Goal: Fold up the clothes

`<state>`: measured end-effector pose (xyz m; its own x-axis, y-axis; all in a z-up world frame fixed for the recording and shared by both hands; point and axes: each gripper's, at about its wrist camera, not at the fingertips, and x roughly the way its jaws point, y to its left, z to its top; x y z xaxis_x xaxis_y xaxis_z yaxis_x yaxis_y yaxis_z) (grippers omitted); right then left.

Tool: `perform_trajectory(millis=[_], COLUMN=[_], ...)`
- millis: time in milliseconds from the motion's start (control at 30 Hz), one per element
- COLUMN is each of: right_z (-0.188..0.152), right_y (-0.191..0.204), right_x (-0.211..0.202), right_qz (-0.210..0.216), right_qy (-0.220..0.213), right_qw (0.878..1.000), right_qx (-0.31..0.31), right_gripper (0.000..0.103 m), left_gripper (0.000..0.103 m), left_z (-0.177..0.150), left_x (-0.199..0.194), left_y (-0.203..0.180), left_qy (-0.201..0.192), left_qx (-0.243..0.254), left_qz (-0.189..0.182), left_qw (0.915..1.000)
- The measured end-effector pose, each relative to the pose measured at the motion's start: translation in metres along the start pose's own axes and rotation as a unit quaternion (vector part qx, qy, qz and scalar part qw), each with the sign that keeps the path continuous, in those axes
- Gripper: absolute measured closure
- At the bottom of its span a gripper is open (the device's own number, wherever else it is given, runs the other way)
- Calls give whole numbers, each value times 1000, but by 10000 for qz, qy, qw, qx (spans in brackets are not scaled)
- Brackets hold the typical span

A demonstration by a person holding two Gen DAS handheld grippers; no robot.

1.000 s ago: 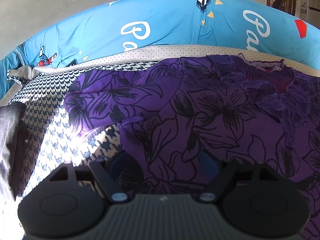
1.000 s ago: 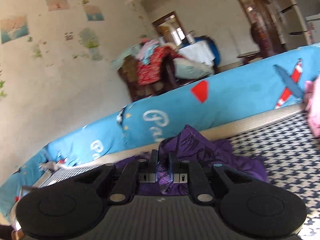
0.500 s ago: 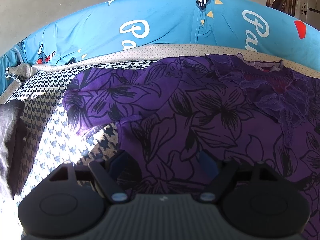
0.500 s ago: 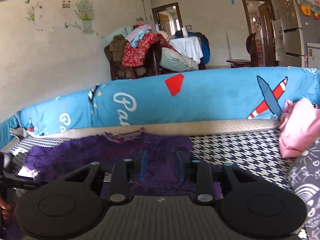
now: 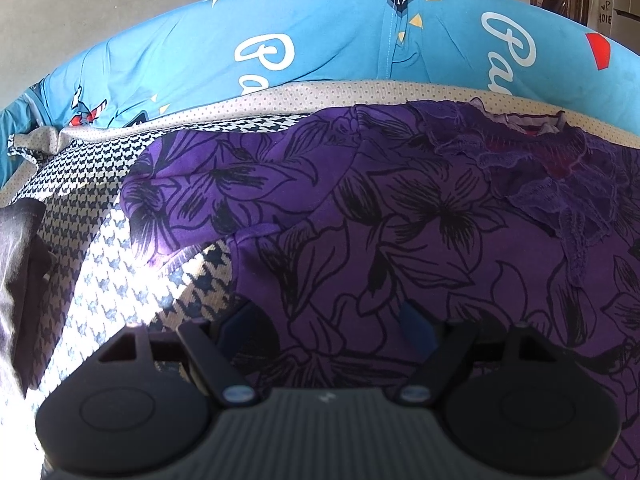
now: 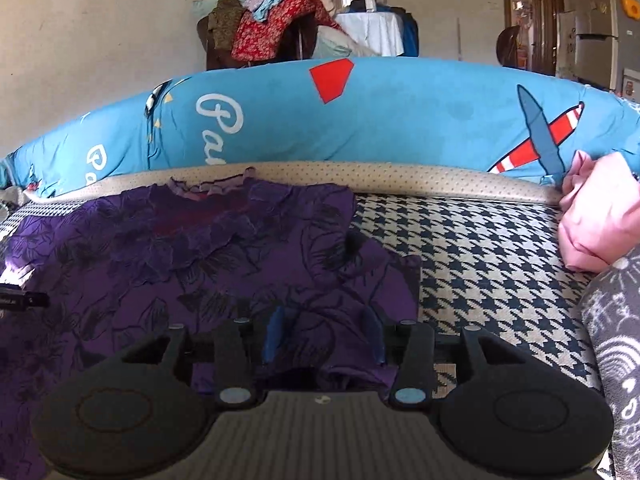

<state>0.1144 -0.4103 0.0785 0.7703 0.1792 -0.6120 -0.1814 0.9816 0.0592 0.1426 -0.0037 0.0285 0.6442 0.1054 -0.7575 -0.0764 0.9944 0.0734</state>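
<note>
**Purple floral top lies spread on the houndstooth bed**

Left wrist view: the purple top (image 5: 400,216) lies mostly flat on the black-and-white houndstooth cover (image 5: 92,248), its black flower outlines clear, a lace ruffle at the neckline toward the blue printed bolster (image 5: 320,40). One sleeve is folded inward at the left, sunlit at its edge. The left gripper (image 5: 332,324) hangs over the fabric with its jaws spread wide, pinching nothing.

Right wrist view: the same top (image 6: 200,264) lies left of bare houndstooth cover (image 6: 480,264), its right sleeve folded over the body. A pink garment (image 6: 596,220) sits at the far right. The right gripper (image 6: 324,336) is low over the near edge, its jaws opening, with cloth between them but not pressed.
</note>
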Motion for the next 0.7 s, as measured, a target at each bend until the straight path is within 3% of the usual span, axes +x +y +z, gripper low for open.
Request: perform_trajectory(millis=[200,500,600,700], right_z=[-10,-39,-39,-37], right_y=[21,57,67,80], right_x=[-11,-27,-40,-54], right_qz=[434,922,1159,936], right_qy=[531,1328,1244,730], right_qw=[9939,9656,9616,9622], right_qx=[-862,-2035,-2155,-2451], right_gripper=[59,60,60,61], left_gripper=[24,24,24,24], left_z=[-1,-2,-2,-3], left_x=[0,-2,-4,-4], left_y=[-1,-1,1,3], left_qy=[-2,9,21,28], left_qx=[31,18,-14,-41], left_qz=[-6,-79,-103,-103], left_qw=[10000,10000,9999,9999])
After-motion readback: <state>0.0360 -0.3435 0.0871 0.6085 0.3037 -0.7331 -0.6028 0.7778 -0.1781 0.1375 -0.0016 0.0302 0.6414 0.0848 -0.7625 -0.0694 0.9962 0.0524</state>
